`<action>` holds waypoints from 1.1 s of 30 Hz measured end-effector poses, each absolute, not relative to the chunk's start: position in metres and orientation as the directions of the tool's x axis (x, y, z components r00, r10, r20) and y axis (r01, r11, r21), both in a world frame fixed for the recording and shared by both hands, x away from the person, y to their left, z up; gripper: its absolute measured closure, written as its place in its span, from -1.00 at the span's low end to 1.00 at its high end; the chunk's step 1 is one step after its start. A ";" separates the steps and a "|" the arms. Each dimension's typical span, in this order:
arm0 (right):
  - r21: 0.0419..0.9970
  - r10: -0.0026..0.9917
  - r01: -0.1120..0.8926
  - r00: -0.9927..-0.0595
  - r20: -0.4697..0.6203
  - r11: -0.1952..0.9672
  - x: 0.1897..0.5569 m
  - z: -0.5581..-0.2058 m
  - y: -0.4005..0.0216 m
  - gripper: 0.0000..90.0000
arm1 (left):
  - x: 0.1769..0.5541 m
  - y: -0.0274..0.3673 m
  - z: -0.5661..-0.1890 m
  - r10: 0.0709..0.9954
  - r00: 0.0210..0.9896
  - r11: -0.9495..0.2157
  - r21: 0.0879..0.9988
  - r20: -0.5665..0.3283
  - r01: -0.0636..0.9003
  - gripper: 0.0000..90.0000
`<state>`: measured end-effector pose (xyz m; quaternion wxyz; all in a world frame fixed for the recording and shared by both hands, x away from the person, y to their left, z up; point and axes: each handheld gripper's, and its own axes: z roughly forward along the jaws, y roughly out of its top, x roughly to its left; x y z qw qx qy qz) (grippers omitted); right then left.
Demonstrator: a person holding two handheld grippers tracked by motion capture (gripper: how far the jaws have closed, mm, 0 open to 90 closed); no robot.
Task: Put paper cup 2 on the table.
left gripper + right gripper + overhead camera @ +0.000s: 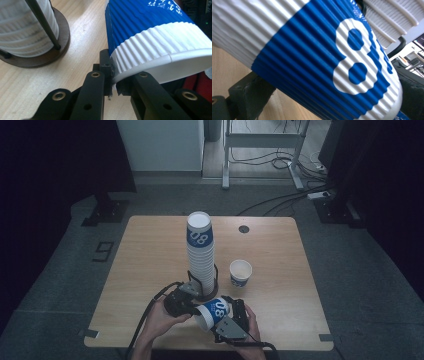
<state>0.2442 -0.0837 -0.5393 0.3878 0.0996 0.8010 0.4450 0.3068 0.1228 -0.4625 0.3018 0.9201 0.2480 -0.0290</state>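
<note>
A blue-and-white ribbed paper cup (212, 311) (150, 37) (312, 57) with a big white "08" hangs tilted on its side just above the table's near edge. My left gripper (181, 301) (113, 82) is shut on its white rim, one jaw inside the mouth and one outside. From the right, my right gripper (231, 317) is at the cup's body. It is open, and one black finger (244, 96) shows beside the cup's wall. A tall stack of the same cups (200, 255) (22, 25) (392, 17) stands in a wire holder just behind.
A single cup (240, 272) stands upright right of the stack. The holder's round dark base (37, 60) lies close to my left jaws. The wooden table (150, 270) has a cable hole (243, 228) at the back. Cables trail off the near edge.
</note>
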 end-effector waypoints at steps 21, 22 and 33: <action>0.734 0.473 -0.249 -0.626 -0.620 0.632 0.241 -0.540 -0.078 -0.96 | 0.309 0.124 -0.466 0.462 0.849 -0.675 0.519 -0.256 0.524 0.86; 0.737 0.473 -0.247 -0.631 -0.615 0.629 0.242 -0.540 -0.078 -0.96 | 0.309 0.124 -0.466 0.463 0.849 -0.674 0.520 -0.256 0.525 0.86; 0.751 0.487 -0.221 -0.642 -0.592 0.622 0.240 -0.538 -0.080 -0.91 | 0.311 0.131 -0.467 0.485 0.827 -0.604 0.575 -0.284 0.552 0.84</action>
